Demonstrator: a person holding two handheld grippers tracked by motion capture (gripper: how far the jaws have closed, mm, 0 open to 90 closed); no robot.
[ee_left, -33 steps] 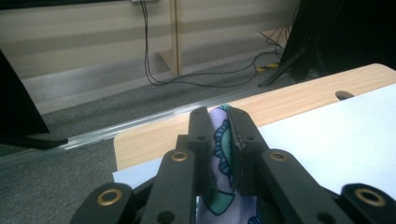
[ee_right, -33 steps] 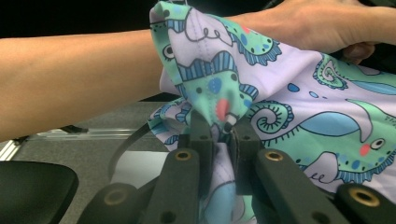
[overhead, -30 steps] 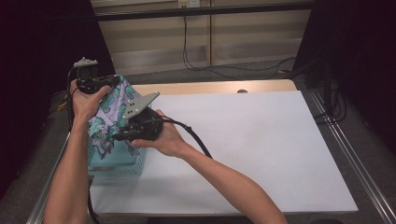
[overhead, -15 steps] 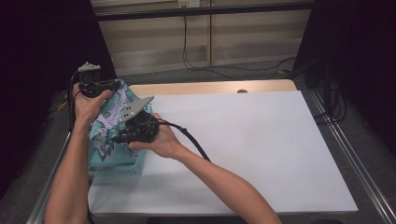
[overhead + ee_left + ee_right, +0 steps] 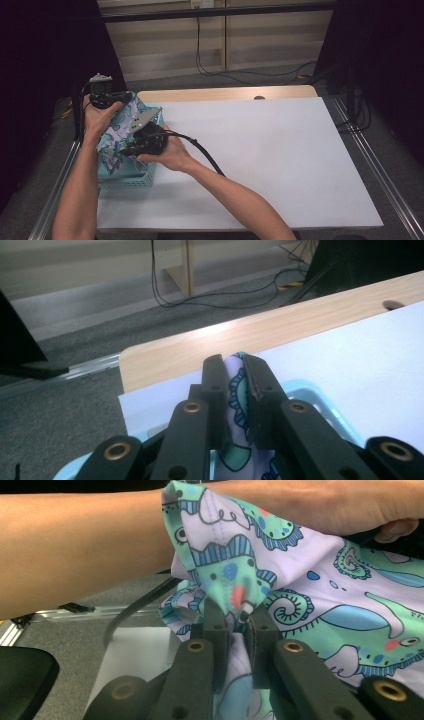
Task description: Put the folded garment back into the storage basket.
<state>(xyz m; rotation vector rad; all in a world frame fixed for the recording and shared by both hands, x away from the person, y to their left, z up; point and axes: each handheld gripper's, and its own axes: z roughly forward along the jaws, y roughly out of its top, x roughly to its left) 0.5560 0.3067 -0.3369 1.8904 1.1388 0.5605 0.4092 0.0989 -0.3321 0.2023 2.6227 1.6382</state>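
Both grippers, left (image 5: 235,390) and right (image 5: 235,630), clamp the cloth (image 5: 120,132) above the basket (image 5: 131,176). Risk: thin folds may slip from the jaws, dropping the cloth outside the basket.

To the right of your right claw (image 5: 131,145), the white desk (image 5: 280,150) is lying bare all the way across, so you are finding wide passage there. Directly under both claws, the light blue basket (image 5: 131,179) is blocking any low path. The patterned cloth (image 5: 117,131) is hanging between your left claw (image 5: 131,95) and the right one, filling that gap. Your left forearm (image 5: 80,185) is crowding the near-left side.
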